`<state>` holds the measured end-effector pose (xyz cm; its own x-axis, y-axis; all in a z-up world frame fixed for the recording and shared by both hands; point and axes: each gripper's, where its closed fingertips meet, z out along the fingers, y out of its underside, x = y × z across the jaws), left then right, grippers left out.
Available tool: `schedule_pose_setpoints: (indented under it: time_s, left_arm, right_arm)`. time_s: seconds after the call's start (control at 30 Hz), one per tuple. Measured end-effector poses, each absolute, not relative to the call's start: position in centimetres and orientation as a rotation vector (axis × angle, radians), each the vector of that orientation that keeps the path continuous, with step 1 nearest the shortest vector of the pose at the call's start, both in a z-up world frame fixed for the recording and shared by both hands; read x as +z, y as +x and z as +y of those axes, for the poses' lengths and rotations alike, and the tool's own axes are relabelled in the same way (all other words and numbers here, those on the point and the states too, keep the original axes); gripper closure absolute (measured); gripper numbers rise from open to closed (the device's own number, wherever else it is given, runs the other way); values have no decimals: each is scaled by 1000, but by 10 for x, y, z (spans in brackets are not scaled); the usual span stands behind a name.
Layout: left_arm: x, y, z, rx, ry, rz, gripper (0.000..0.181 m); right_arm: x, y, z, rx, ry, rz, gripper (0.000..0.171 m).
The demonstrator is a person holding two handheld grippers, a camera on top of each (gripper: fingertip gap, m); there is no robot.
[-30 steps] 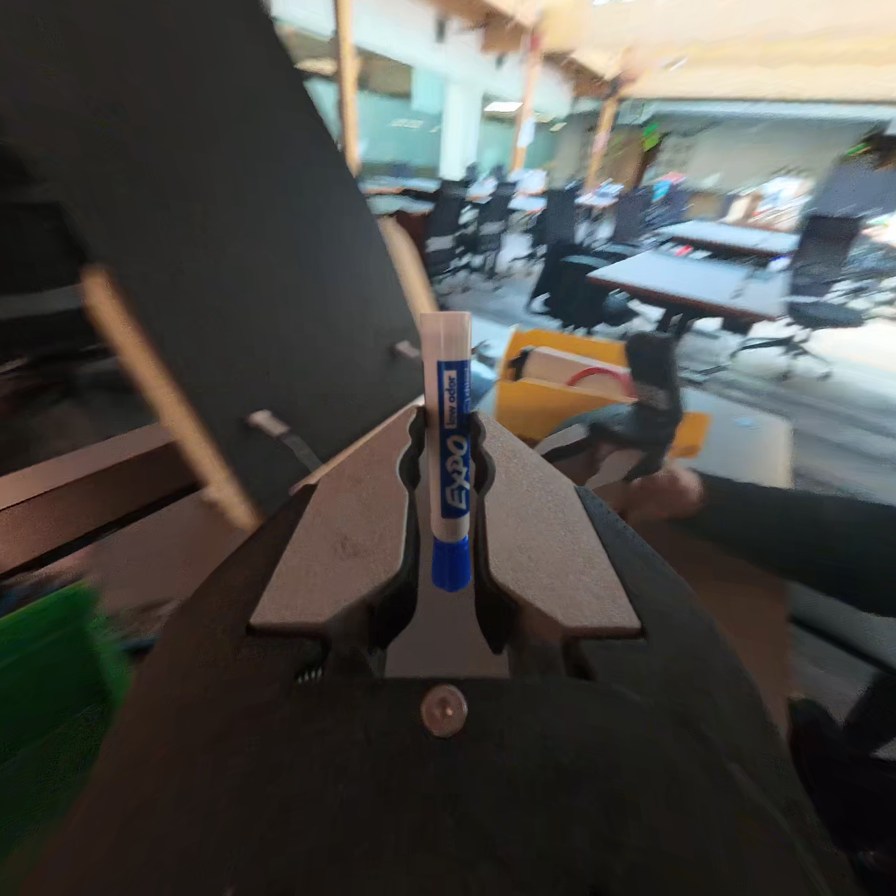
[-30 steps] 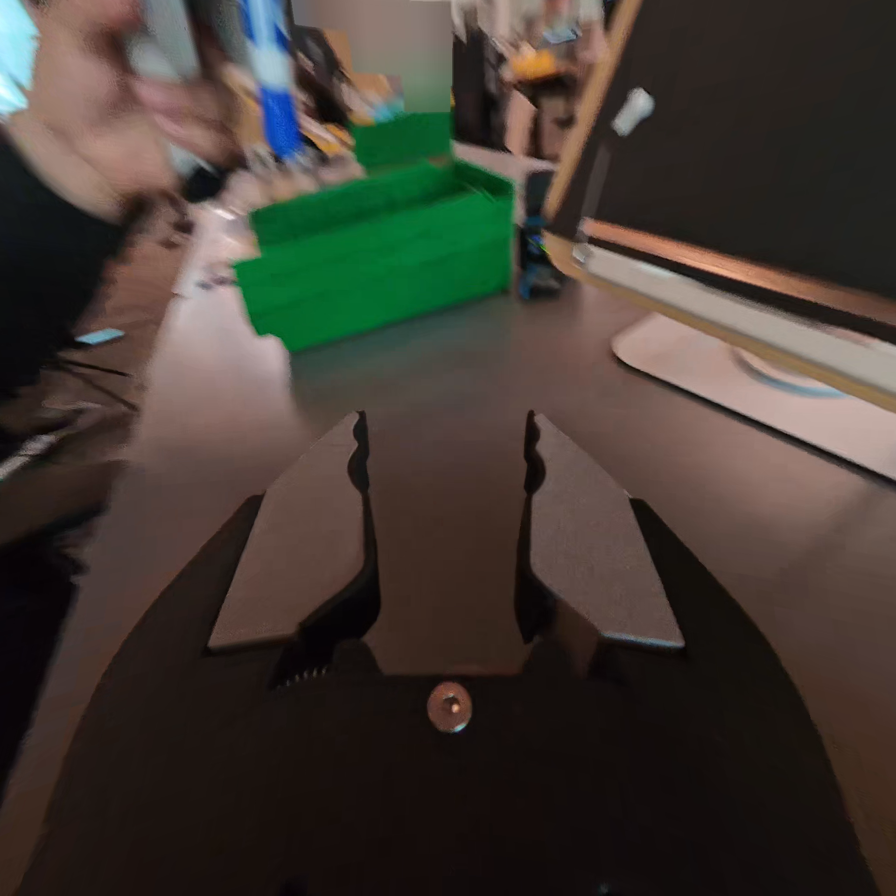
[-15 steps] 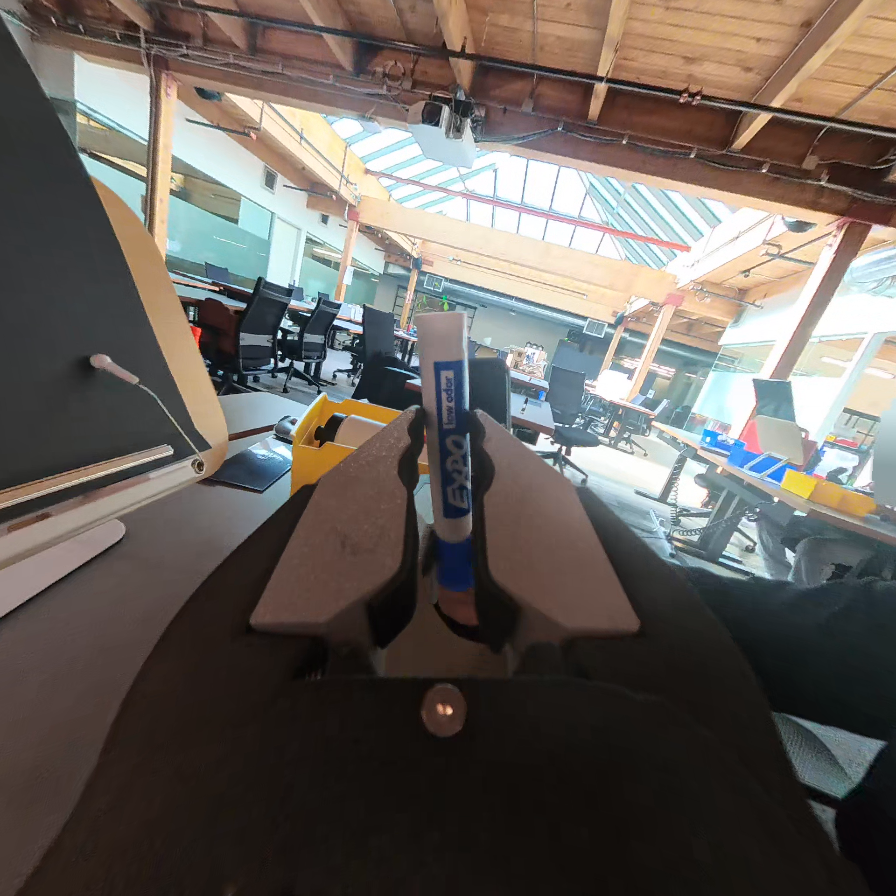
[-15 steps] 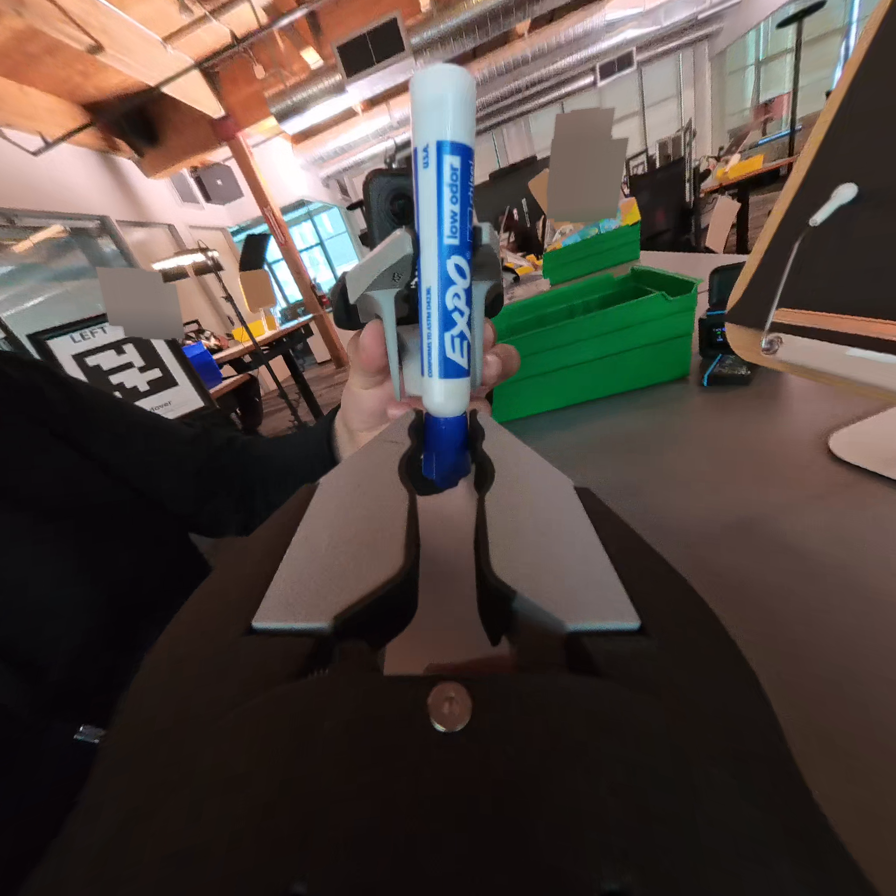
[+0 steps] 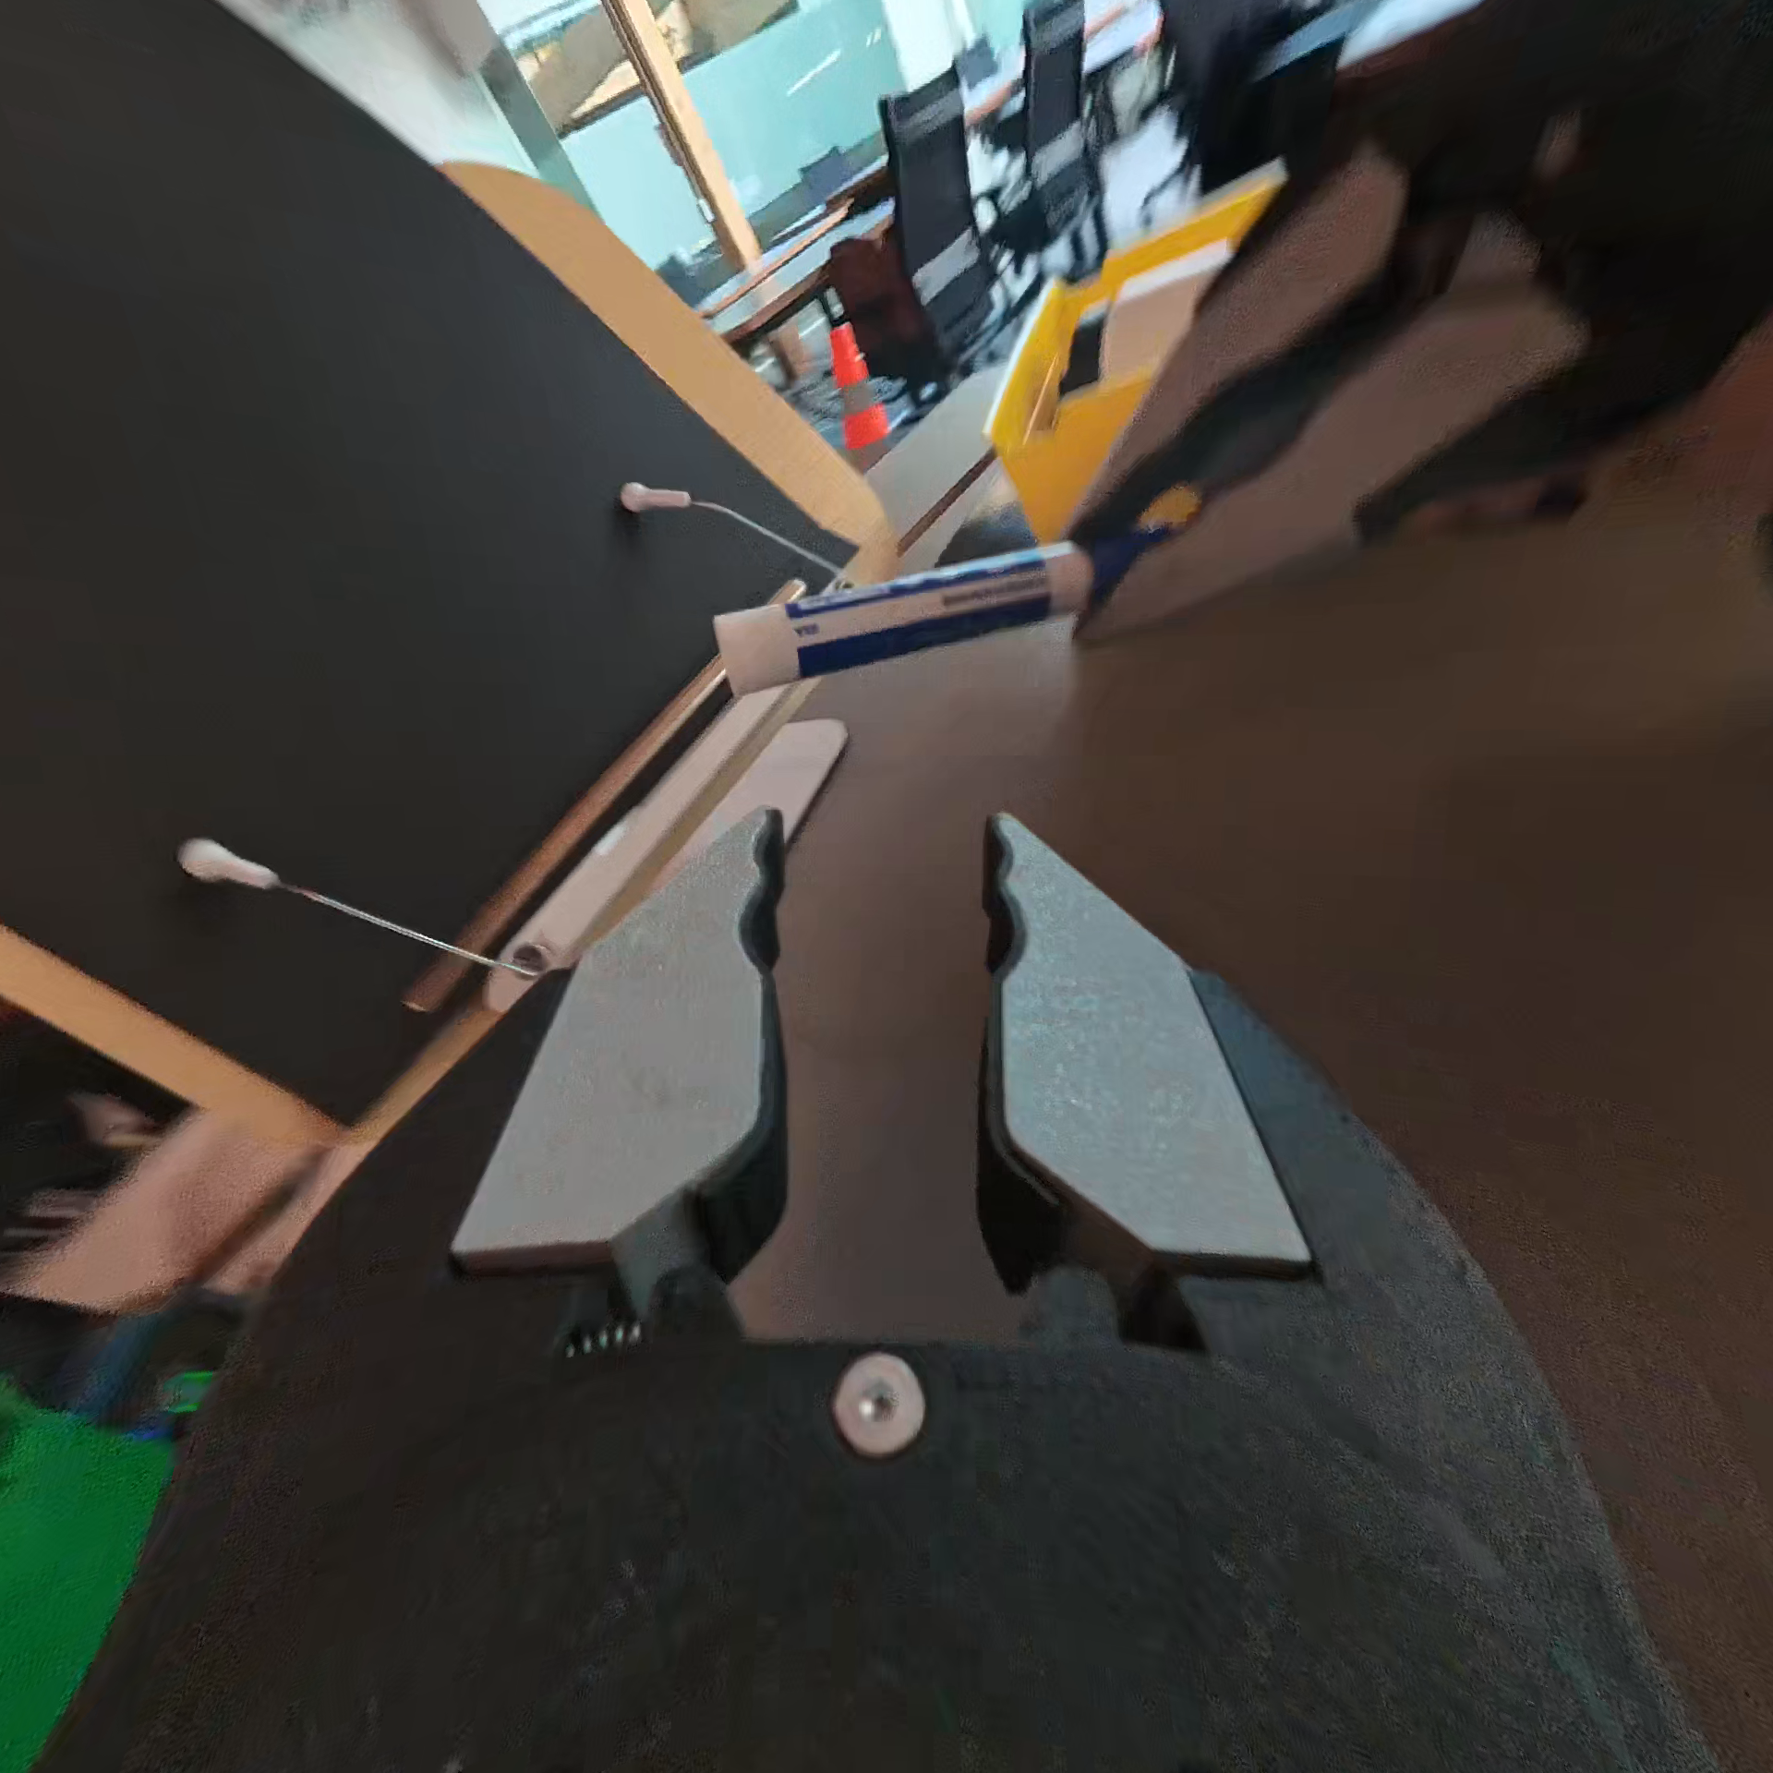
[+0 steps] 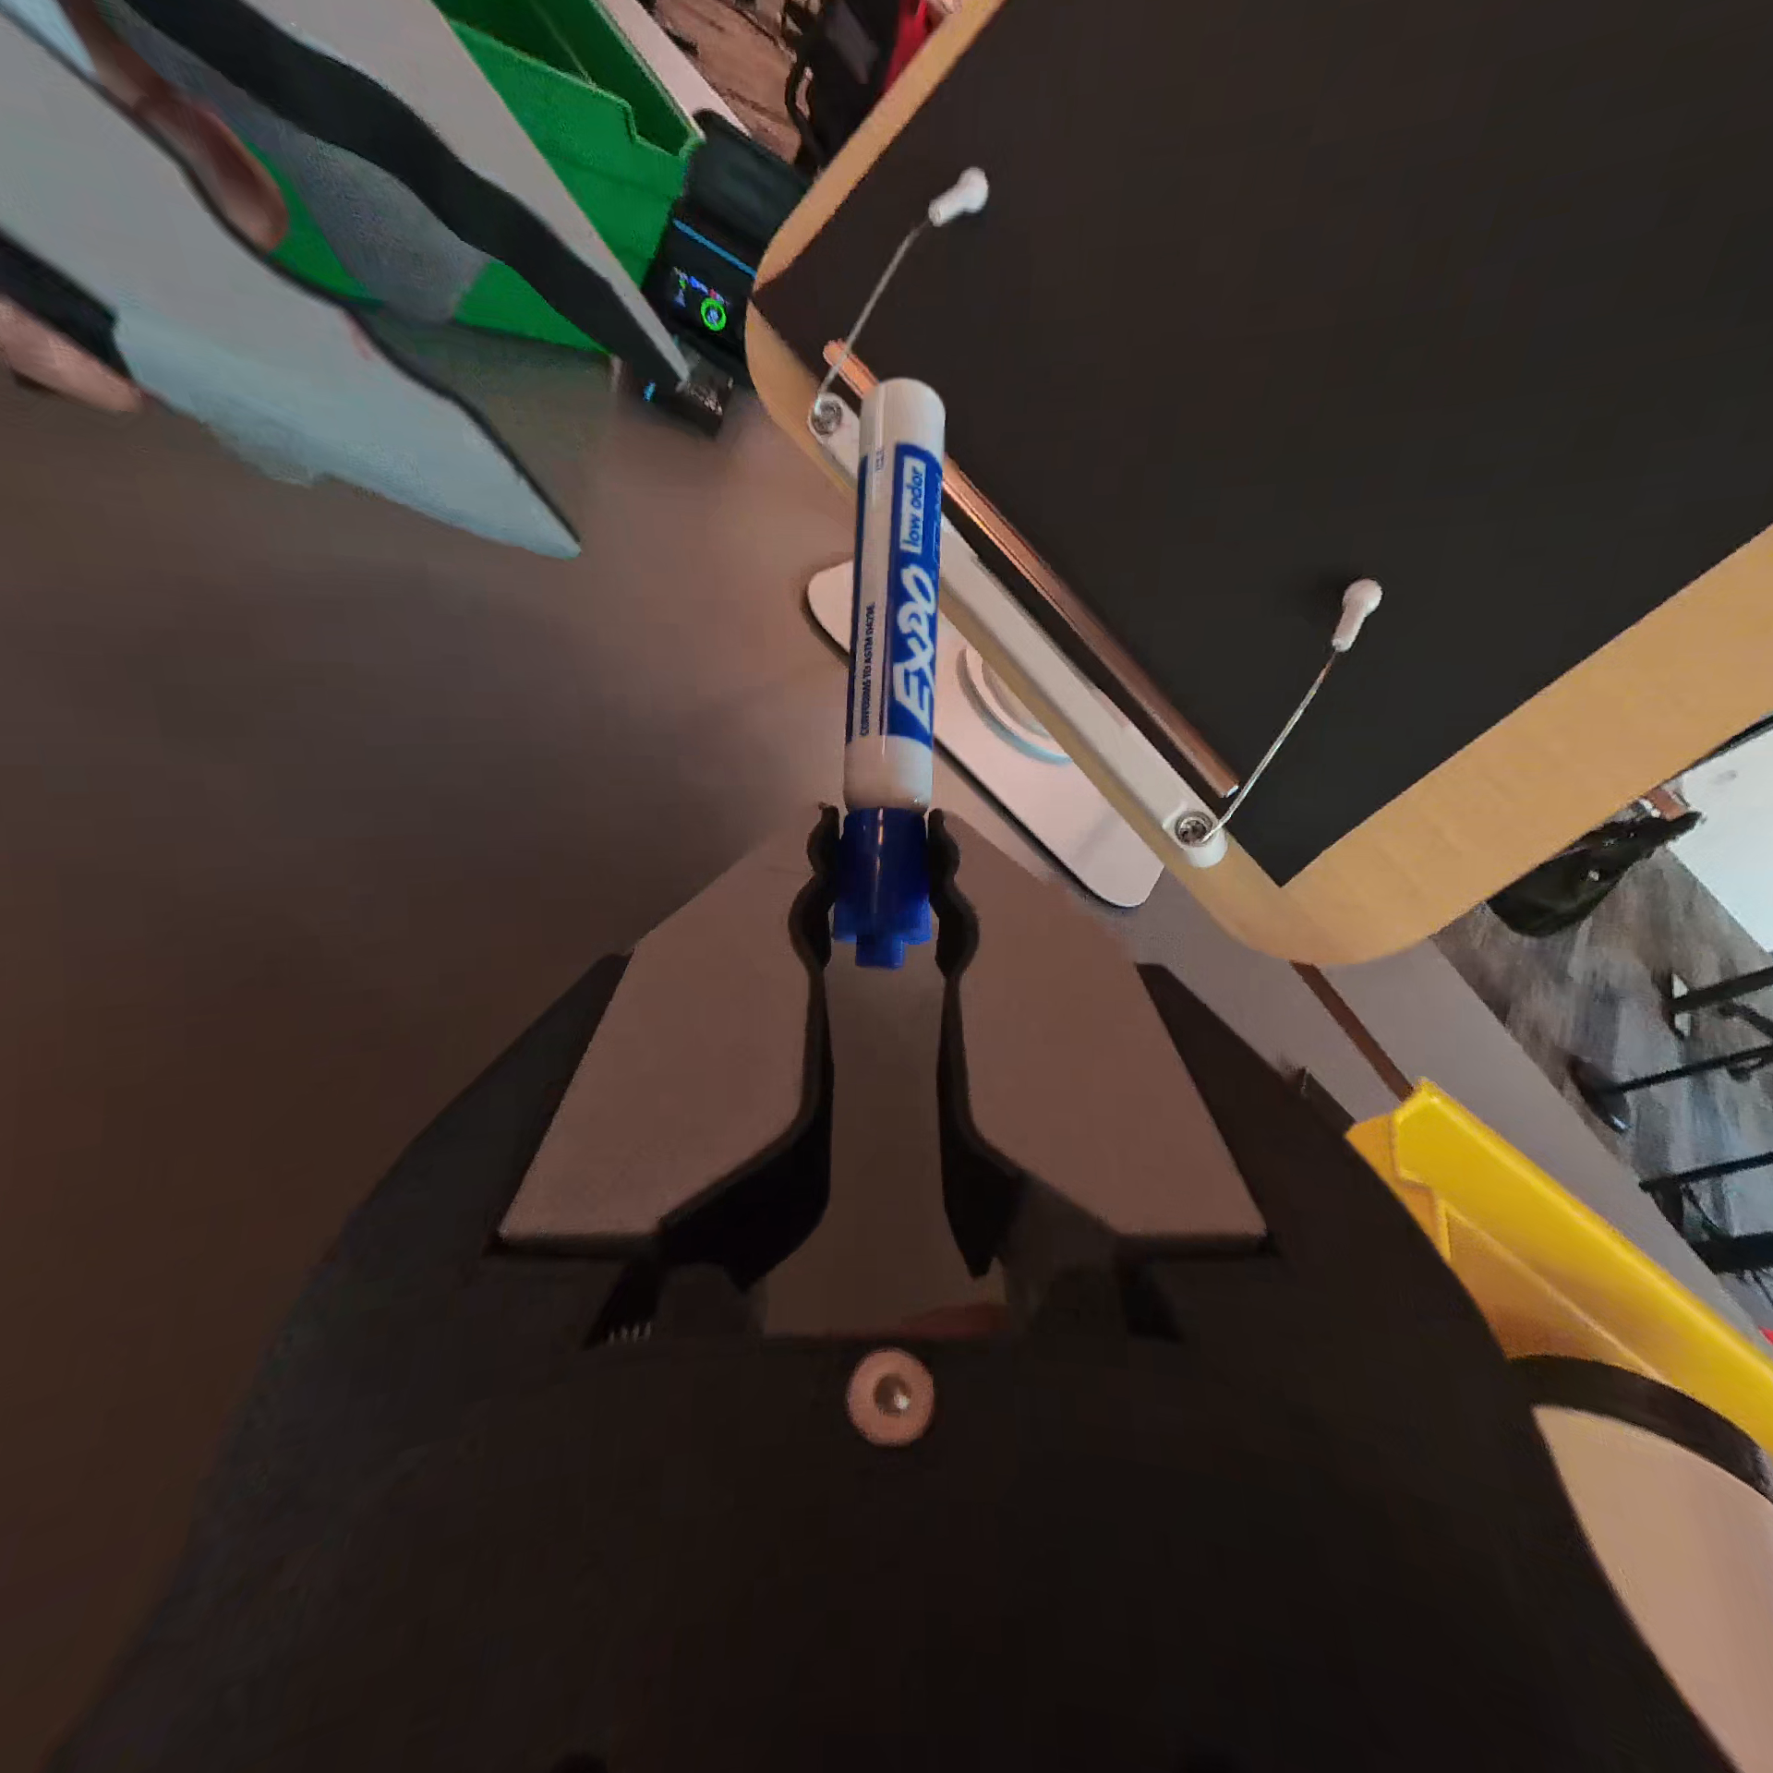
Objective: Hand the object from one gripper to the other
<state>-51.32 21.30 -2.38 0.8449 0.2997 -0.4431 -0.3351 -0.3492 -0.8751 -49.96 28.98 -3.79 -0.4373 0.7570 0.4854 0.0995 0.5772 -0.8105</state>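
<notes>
Right gripper (image 6: 881, 887) jaws clamped only on blue cap of marker (image 6: 892, 595), held above the counter (image 6: 288, 768); left gripper (image 5: 883, 911) jaws apart, empty; cap-end hold may slip.

Both hand-held grippers are black bodies with grey scalloped fingers (image 5: 662, 1055) and a silver screw (image 6: 890, 1396).

Marker (image 6: 890, 595): smooth glossy white plastic barrel, blue printed label, ribbed blue plastic cap. Right gripper (image 6: 883, 878) and left gripper (image 5: 883, 887): matt black plastic bodies, finger plates grey and finely grainy, shiny metal screw at each base. Board (image 6: 1343, 336): matt black face, light wood edge, thin metal wire clips; table (image 5: 1343, 863) smooth, dull brown; bins (image 6: 1573, 1238) glossy yellow and green plastic.
</notes>
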Motion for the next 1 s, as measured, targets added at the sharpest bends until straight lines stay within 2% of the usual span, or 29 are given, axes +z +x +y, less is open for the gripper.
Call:
schedule_pose_setpoints:
  time_s: [0.13,0.3,0.4,0.53,0.63,0.87,1.0]
  left_arm:
    - [-46,-517,219,1064,-1853,319,142]
    - [-60,-516,230,1234,-1815,480,142]
    - [-58,-511,234,1310,-1750,560,151]
    - [-68,-510,237,1255,-1792,543,147]
    - [-72,-506,240,1161,-1815,502,149]
    - [-87,-483,258,808,-1886,367,142]
    - [-90,-468,267,746,-1893,382,155]
  right_arm:
    - [-55,-500,295,787,-698,-1967,156]
    - [-70,-492,273,811,-667,-2095,156]
    - [-69,-487,262,875,-650,-2120,157]
    - [-56,-479,250,1047,-667,-2122,160]
    - [-59,-484,260,1033,-716,-2116,160]
    - [-39,-477,242,1376,-793,-2086,162]
    - [-34,-473,232,1489,-799,-2086,163]
